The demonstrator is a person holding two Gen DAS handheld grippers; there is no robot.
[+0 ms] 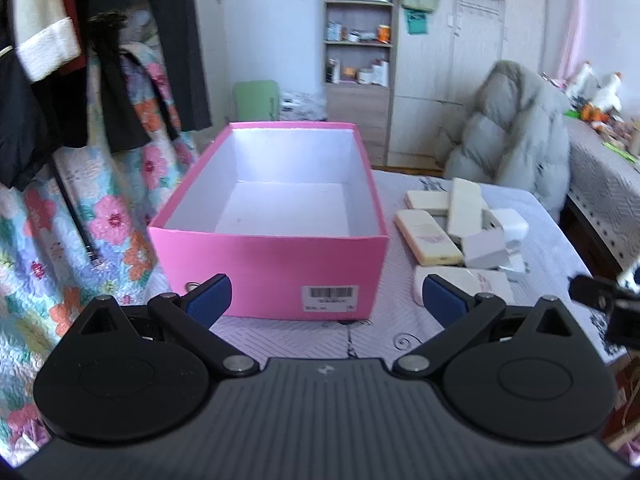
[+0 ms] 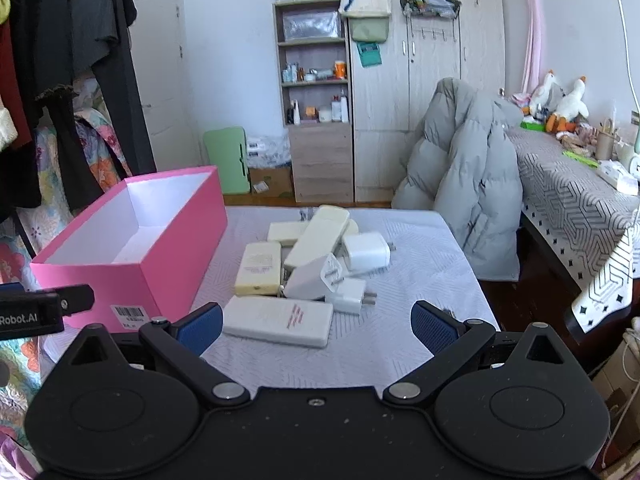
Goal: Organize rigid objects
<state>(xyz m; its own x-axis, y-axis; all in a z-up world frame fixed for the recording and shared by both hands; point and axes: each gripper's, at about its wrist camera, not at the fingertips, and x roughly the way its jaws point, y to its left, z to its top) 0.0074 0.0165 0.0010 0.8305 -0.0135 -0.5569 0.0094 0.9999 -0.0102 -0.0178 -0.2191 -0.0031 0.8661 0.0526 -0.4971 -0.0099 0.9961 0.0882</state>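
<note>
An empty pink box with a white inside stands on the left of the table. To its right lies a heap of several white and cream power banks and white plug chargers. My left gripper is open in front of the box's near wall, holding nothing. My right gripper is open just short of the nearest power bank, which lies between the lines of its fingers. The other gripper's body shows at the edge of each view.
A pale patterned cloth covers the table. A grey puffer jacket hangs on a chair at the far right corner. Hanging clothes and a floral quilt stand to the left. A second cloth-covered table is on the right.
</note>
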